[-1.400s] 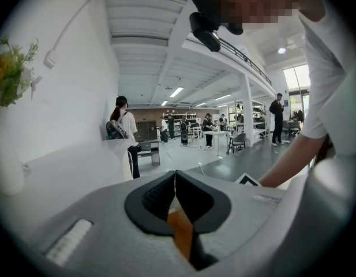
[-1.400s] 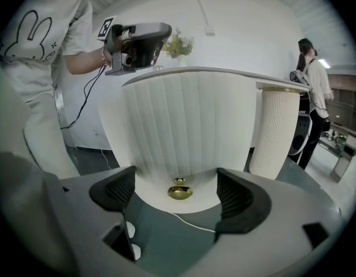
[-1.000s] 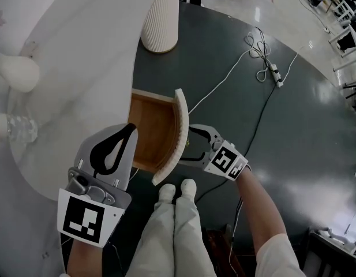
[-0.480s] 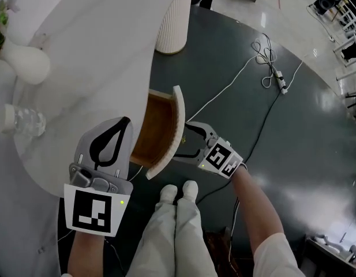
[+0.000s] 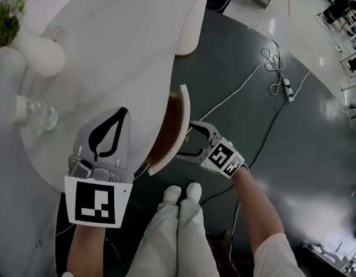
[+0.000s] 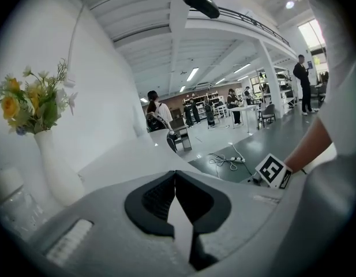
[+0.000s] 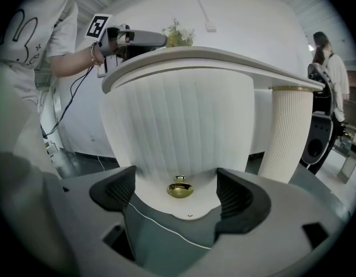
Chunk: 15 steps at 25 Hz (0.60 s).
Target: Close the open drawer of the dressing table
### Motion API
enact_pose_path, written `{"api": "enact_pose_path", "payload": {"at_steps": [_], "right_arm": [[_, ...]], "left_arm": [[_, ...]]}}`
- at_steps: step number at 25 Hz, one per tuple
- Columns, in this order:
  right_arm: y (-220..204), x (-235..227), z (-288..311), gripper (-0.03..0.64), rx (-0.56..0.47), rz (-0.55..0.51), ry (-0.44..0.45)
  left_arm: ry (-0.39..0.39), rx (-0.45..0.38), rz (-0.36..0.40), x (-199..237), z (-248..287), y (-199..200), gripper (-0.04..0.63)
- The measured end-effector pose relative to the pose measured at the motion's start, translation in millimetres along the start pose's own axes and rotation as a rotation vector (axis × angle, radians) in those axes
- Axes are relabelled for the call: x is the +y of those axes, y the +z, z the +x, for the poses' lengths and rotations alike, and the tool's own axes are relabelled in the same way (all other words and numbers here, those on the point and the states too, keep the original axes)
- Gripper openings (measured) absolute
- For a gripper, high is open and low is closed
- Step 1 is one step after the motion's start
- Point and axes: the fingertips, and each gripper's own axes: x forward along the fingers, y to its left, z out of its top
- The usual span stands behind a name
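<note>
Nearest the head camera are the person's light trousers and shoes [image 5: 180,193], standing on the dark floor [image 5: 293,149]. The left gripper [image 5: 119,115] hangs over the edge of the white dressing table [image 5: 120,51], its jaws pressed together with nothing between them [image 6: 176,180]. The right gripper [image 5: 186,140] is level with the drawer [image 5: 176,126], its jaws spread wide [image 7: 176,196] to either side of the brass knob [image 7: 180,189] without gripping it. Whether they touch the fluted white drawer front cannot be told. The drawer stands partly out from under the tabletop, with a strip of its wooden inside showing. Farther along the top are a clear bottle [image 5: 33,115] and a white vase [image 5: 42,56] of flowers [image 6: 33,100]. Beyond these are the table's fluted column leg [image 5: 192,27] and a white cable [image 5: 276,77] on the floor.
</note>
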Motion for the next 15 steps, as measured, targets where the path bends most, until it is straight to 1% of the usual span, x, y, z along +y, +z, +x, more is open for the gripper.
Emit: {"api": "enact_pose_path", "payload": {"at_steps": [7, 15], "right_arm": [[6.1, -0.7, 7.8, 0.439, -0.014, -0.004, 0.004], [19.1, -0.3, 26.2, 0.439, -0.065, -0.015, 0.000]], "left_arm": [[0.011, -0.005, 0.038, 13.5, -2.0, 4.2, 0.017], [0.021, -0.002, 0.070, 20.8, -3.3, 7.1, 0.017]]}}
